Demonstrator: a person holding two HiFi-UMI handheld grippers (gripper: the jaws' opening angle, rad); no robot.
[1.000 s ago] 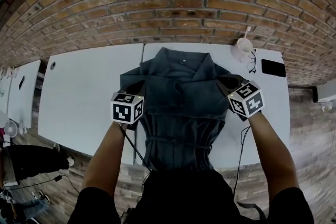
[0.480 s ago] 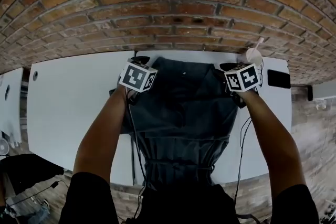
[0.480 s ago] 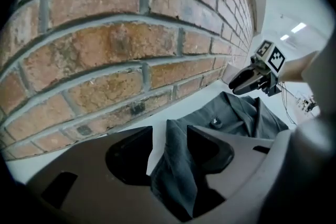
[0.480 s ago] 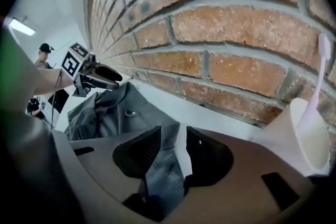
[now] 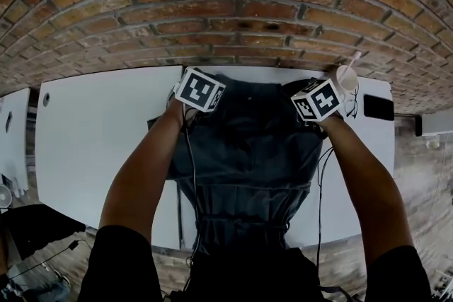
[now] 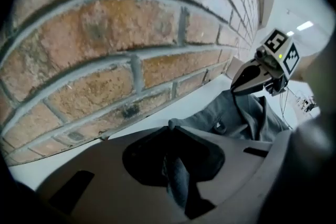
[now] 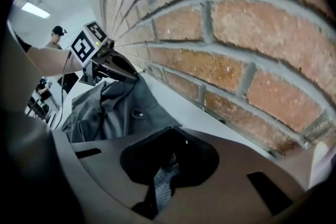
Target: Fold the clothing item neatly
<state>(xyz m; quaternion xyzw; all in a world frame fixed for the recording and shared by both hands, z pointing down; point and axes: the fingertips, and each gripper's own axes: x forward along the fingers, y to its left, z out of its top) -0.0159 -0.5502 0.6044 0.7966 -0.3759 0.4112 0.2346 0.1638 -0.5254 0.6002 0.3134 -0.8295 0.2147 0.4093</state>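
A dark grey garment (image 5: 248,152) lies lengthwise on the white table (image 5: 106,131), its near end hanging over the front edge. My left gripper (image 5: 200,90) is at its far left corner, close to the brick wall. My right gripper (image 5: 316,99) is at the far right corner. The left gripper view shows my left gripper (image 6: 170,126) closing, with a fold of grey cloth (image 6: 178,181) between its jaws. The right gripper view shows my right gripper (image 7: 170,128) closing as well, on a strip of cloth (image 7: 163,178). Each view shows the other gripper across the garment (image 6: 247,115).
A brick wall (image 5: 226,10) runs right behind the table's far edge. A pale cup (image 5: 345,76) with a straw, a pair of glasses (image 5: 352,104) and a black phone (image 5: 375,107) lie at the far right. A person (image 7: 55,36) stands in the background.
Both grippers have moved from the garment's middle sides up to its far corners by the wall. There they have drawn slightly inward and pinched cloth.
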